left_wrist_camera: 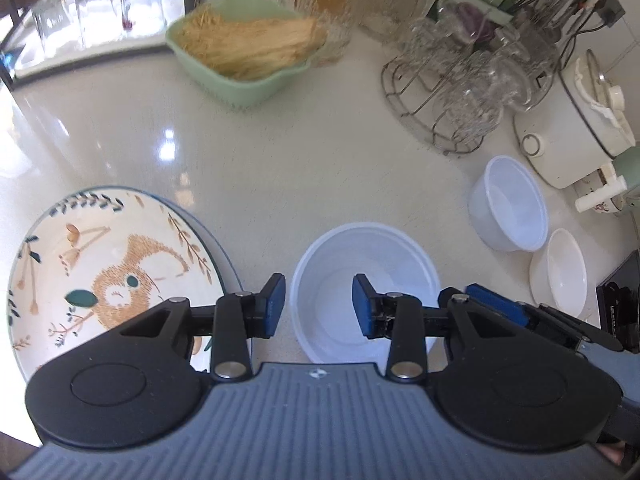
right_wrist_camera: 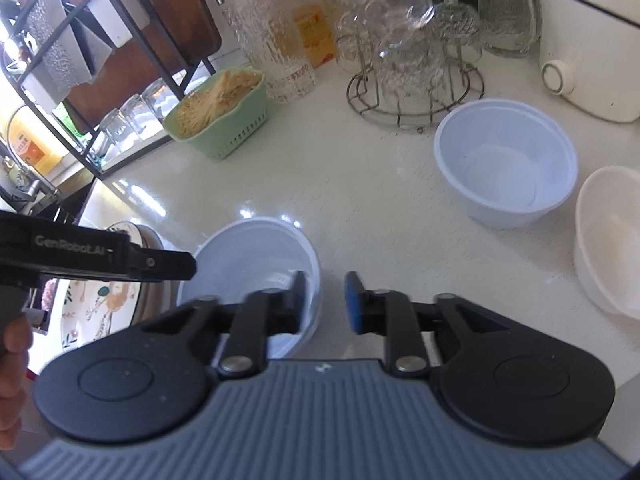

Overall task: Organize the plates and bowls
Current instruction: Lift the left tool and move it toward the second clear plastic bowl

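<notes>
Your left gripper [left_wrist_camera: 319,306] hangs over the near white bowl [left_wrist_camera: 366,272], fingers parted about as wide as the gap between rim and bowl centre, holding nothing. Your right gripper [right_wrist_camera: 324,300] is likewise parted and empty; its left finger [right_wrist_camera: 294,300] sits inside that same bowl [right_wrist_camera: 256,256] and its right finger outside, so the rim lies between them, though contact cannot be confirmed.

Location of items: the near bowl stands on the pale counter [left_wrist_camera: 280,160], just right of the patterned plate [left_wrist_camera: 108,264], which appears to rest on a second plate. A second white bowl [right_wrist_camera: 506,168] stands well apart toward the glass rack [right_wrist_camera: 416,80], with a cream bowl [right_wrist_camera: 608,240] just beside it.

Handling assessment: the white bowls look thin-walled and light (likely plastic), so they may flex or skid on the glossy counter. Take the rim wall squarely, modest squeeze. The patterned plate looks ceramic, heavier, smooth-glazed and breakable; grip its rim edge and lift level.
</notes>
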`<action>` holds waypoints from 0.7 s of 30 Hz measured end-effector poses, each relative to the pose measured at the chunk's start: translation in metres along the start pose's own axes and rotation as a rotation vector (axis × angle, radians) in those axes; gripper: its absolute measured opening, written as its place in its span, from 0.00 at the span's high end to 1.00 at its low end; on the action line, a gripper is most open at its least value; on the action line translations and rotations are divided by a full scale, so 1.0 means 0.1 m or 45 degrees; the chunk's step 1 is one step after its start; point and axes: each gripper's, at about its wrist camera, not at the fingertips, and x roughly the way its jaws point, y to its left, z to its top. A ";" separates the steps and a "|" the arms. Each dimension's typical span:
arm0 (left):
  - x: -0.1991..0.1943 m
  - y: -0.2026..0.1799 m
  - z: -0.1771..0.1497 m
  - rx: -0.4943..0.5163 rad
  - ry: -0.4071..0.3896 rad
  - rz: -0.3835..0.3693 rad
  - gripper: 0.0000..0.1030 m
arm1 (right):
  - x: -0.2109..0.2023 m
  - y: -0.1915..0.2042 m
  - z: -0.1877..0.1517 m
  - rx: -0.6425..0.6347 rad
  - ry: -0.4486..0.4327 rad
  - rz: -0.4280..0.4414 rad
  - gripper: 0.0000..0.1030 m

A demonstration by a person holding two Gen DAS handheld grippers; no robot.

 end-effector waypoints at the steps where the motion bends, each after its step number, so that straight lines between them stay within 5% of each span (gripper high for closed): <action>1: -0.05 -0.02 0.00 0.004 -0.014 0.002 0.59 | -0.04 -0.01 0.00 0.000 -0.016 -0.004 0.51; 4: -0.21 -0.08 0.00 0.013 -0.059 0.011 0.59 | -0.15 -0.04 0.03 -0.003 -0.039 -0.027 0.39; 13: -0.69 -0.27 0.00 0.083 -0.189 0.045 0.35 | -0.50 -0.07 0.14 -0.025 -0.144 -0.043 0.39; 21: -1.07 -0.32 -0.03 0.113 -0.287 0.022 0.34 | -0.85 0.03 0.23 -0.041 -0.259 -0.075 0.39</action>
